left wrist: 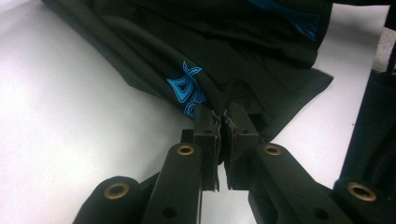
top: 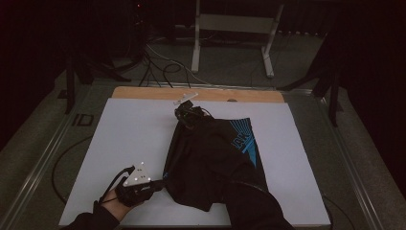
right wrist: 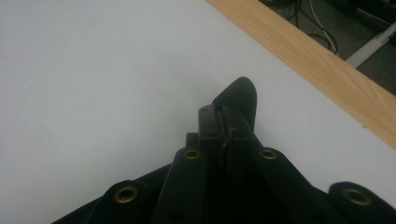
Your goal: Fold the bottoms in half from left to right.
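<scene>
**Black garment pinched at two ends**

Black fabric with blue print, a garment [top: 210, 158], lies crumpled on the white table [top: 129, 143]. The left gripper [left wrist: 222, 119] has its jaws clamped on the garment's edge, the blue emblem [left wrist: 187, 91] just left of the jaw tips. The right gripper [right wrist: 227, 112] has its jaws closed on a fold of the fabric, which pokes out beyond the tips, wooden table edge [right wrist: 317, 65] farther ahead
</scene>
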A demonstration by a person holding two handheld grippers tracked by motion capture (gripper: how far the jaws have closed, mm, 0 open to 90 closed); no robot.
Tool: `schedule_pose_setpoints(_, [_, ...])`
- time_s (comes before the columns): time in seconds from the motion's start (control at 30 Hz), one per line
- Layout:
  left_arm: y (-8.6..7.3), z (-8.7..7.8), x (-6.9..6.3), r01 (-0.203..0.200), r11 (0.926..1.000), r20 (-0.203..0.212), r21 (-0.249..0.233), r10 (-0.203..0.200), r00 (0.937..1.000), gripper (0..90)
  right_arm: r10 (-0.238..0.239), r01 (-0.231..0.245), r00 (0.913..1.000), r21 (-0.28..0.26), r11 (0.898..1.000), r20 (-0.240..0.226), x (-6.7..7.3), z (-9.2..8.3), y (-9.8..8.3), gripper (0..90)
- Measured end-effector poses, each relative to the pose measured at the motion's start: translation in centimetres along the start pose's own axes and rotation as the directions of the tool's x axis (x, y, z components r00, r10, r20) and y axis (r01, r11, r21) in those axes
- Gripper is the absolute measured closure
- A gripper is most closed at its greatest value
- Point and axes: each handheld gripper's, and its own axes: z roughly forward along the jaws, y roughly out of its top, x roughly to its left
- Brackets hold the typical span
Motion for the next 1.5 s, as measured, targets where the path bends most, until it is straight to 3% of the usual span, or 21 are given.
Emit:
schedule_pose_setpoints(0.8, [3.6, 0.7, -1.3, -0.076, 0.9968, 0.033, -0.024, 0.077, 0.9965, 85.1, 0.038, -0.037, 0.9989, -0.057, 0.998, 0.025, -2.6, -4.2, -0.8, 88.2])
schedule_pose_setpoints(1.5, [6.8, 2.6, -2.7, -0.143, 0.9895, 0.077, -0.024, 0.144, 0.9866, 85.1, 0.064, -0.059, 0.9960, -0.085, 0.995, 0.062, -5.3, -7.6, -2.6, 88.2])
